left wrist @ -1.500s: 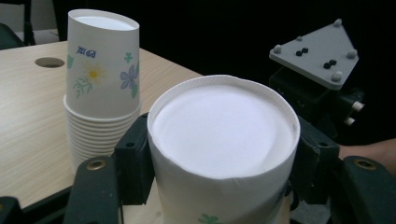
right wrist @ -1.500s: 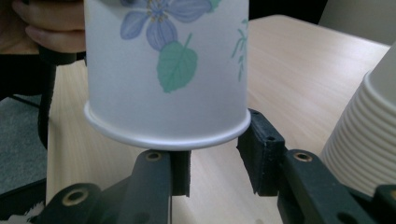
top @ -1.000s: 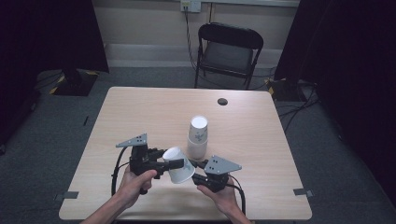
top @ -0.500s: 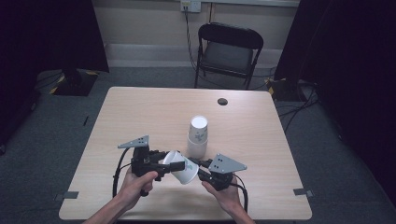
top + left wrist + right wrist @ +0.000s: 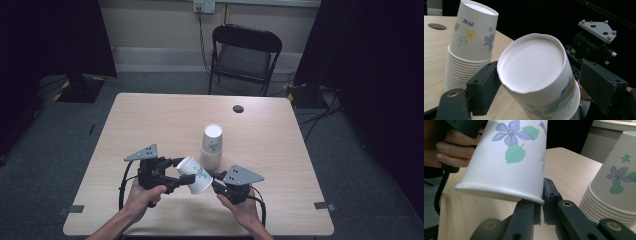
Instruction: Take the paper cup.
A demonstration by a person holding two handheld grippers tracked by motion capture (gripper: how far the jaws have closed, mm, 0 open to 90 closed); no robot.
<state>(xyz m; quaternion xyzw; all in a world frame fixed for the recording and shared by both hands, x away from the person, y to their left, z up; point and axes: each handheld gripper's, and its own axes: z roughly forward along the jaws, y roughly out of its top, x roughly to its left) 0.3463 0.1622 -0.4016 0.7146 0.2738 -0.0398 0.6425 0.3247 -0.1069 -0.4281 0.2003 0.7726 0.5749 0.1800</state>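
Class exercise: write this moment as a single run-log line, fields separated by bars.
left gripper: jaws clamp base end of tilted paper cup | right gripper: jaws pinch its rim | cup stack: upside down on table, untouched

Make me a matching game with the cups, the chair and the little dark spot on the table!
Things:
1. tilted cup
2. stack of cups
3. folding chair
4. dark round spot

Where:
A. on the floor past the table's far edge
B. on the tabletop near its far edge
C. held off the table between the two grippers
D. standing upside down on the middle of the table

Pairs: 1-C, 2-D, 3-A, 4-B
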